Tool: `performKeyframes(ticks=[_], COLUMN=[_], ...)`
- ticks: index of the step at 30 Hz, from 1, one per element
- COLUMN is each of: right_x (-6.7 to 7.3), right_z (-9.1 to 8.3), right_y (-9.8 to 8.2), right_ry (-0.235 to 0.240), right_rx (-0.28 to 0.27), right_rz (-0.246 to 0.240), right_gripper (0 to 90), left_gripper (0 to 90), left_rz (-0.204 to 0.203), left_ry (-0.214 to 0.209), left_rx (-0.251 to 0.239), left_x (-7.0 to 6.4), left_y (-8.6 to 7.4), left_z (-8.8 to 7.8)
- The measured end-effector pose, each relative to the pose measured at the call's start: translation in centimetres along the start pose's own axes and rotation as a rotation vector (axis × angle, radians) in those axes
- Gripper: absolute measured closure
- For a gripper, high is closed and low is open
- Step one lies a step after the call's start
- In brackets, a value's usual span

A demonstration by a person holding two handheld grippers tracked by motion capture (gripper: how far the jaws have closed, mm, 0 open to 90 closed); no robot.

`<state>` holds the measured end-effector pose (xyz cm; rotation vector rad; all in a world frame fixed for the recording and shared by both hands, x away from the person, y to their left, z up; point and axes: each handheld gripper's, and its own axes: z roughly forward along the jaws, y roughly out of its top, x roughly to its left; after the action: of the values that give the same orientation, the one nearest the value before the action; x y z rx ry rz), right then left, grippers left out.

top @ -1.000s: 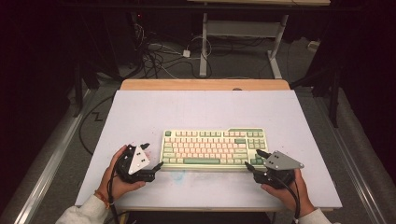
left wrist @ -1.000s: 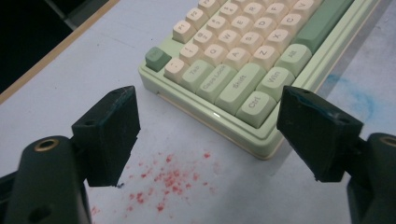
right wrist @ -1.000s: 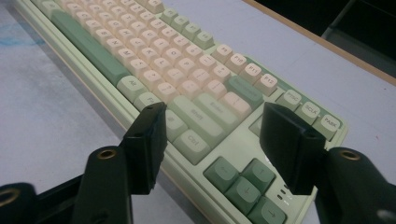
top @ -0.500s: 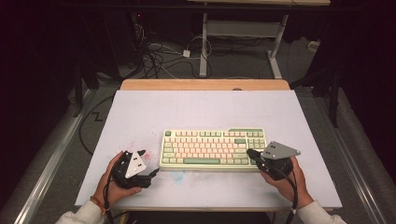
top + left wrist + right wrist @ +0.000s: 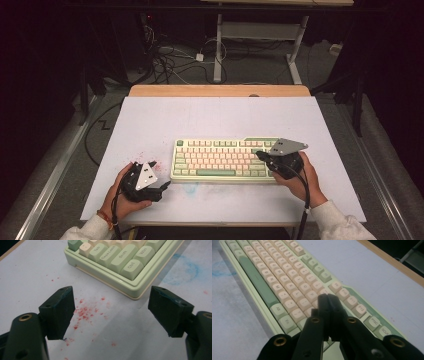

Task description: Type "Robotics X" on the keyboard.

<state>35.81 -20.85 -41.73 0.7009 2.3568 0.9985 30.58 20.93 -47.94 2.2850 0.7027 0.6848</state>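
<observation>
— We see a dark room behind a white-topped bench, with a wooden strip along its far edge and a tangle of cables on the floor beyond it. What lies on the bench?

— We see a pale green keyboard with cream keys, lying flat on the bench toward the person's side of it. Red specks dot the bench just off the keyboard's left end, and a faint blue smudge marks the bench in front of the keyboard.

— Where do we find the two tools?

— The left gripper rests on the bench in the person's left hand, near the keyboard's left front corner but apart from it. In the left gripper view its fingers stand wide apart with nothing between them, only specked bench, and the keyboard's corner with the Ctrl and Shift keys lies just beyond.

— And the other?

— The right gripper sits over the keyboard's right end, held in the right hand. In the right gripper view its fingers are pressed together, closed on nothing, pointing down the rows of keys. We cannot tell whether the tips touch a key.
</observation>
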Motion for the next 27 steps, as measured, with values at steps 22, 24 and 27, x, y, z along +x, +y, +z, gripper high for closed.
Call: performKeyframes(ticks=[22, 24, 27], right_x=[0.7, 0.7, 0.7], right_z=[2.0, 2.1, 2.1], right_y=[-2.3, -2.3, -2.4], right_ry=[0.031, 0.031, 0.029], right_rx=[0.101, 0.103, 0.107], right_rz=[-0.011, -0.013, -0.014], right_gripper=[90.0, 90.0, 90.0], left_gripper=[20.6, 20.6, 20.6], left_rz=[0.008, 0.005, 0.002], left_ry=[-0.008, -0.009, -0.008], left_rx=[0.011, 0.009, 0.006], left_x=[-0.2, -0.2, -0.2], left_y=[0.0, 0.0, 0.0], left_z=[0.0, 0.0, -0.1])
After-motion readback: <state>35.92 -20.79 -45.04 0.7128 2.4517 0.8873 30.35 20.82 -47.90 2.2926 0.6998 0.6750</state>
